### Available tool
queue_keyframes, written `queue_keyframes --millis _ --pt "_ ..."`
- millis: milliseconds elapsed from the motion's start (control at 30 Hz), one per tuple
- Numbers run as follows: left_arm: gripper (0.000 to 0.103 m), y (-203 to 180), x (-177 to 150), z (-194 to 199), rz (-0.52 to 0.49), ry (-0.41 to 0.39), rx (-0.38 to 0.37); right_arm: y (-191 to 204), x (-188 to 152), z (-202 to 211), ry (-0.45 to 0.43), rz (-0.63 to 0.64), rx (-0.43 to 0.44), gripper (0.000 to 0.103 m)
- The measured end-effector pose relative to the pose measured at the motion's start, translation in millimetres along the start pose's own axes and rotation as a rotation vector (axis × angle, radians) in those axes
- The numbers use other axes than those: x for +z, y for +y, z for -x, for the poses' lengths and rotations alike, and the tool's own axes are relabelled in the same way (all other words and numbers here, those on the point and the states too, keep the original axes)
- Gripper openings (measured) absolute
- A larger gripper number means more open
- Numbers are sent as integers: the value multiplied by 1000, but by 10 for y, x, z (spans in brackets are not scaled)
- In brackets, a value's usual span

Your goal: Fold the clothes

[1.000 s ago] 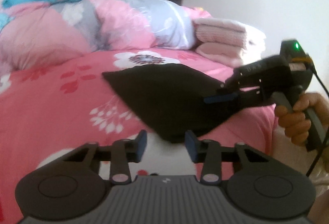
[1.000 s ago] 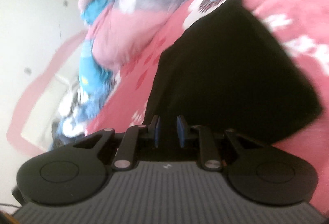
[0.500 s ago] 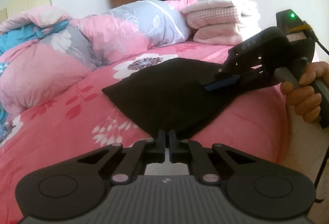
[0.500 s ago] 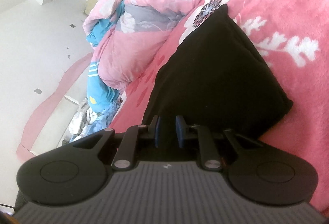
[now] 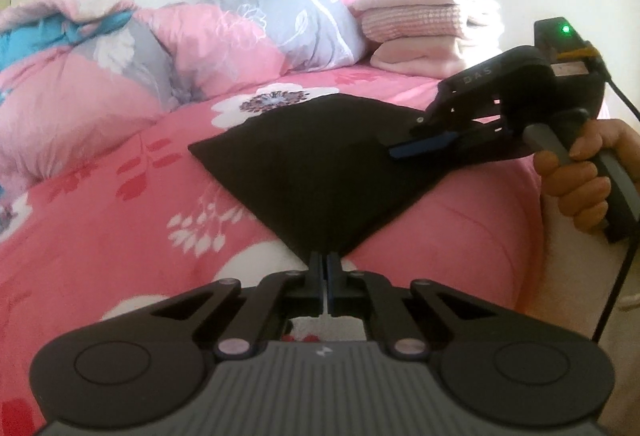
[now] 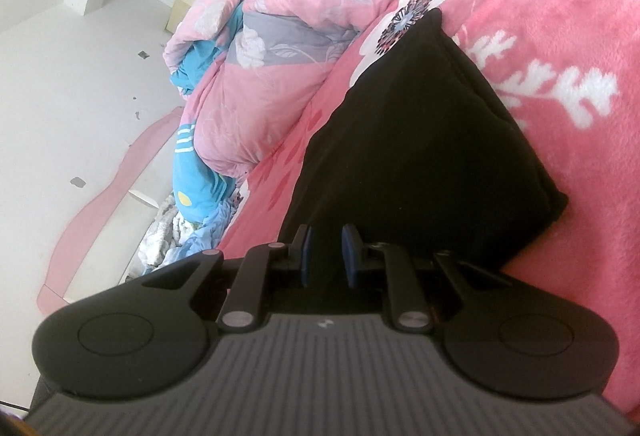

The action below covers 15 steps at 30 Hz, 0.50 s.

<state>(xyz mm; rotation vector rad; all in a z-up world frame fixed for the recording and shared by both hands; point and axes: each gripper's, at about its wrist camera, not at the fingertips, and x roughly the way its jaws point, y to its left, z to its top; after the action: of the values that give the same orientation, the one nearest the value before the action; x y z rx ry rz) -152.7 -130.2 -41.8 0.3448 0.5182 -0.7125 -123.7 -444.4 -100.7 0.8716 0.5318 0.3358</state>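
Only the left wrist view catches the hand (image 5: pixel 580 176) holding the right gripper (image 5: pixel 420 146), pinching the black folded garment (image 5: pixel 320 164)'s edge. Left gripper (image 5: pixel 324 268) is clamped on its near corner; the garment runs diagonally across the bed (image 5: pixel 100 228) toward the quilt (image 5: pixel 120 68).

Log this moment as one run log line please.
step: folding | left gripper: shut on black cloth corner | right gripper: shut on cloth edge | cloth on bed

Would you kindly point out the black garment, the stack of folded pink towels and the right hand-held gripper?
black garment (image 5: pixel 320 172), left wrist view, middle of the cloth.
stack of folded pink towels (image 5: pixel 424 32), left wrist view, checked middle layer.
right hand-held gripper (image 5: pixel 416 140), left wrist view, between its fingertips.
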Motion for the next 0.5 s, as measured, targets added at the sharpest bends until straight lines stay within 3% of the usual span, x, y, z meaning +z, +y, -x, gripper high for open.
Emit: queue_keyframes --millis 67,233,500 --pt "2 34 -8 -8 20 4 -14 47 6 2 7 17 -12 18" --pt "9 151 -42 -8 86 14 -49 604 7 -125 94 247 -2 18" --pt "16 377 -97 79 192 0 -56 839 -196 -485 370 443 -127 18"
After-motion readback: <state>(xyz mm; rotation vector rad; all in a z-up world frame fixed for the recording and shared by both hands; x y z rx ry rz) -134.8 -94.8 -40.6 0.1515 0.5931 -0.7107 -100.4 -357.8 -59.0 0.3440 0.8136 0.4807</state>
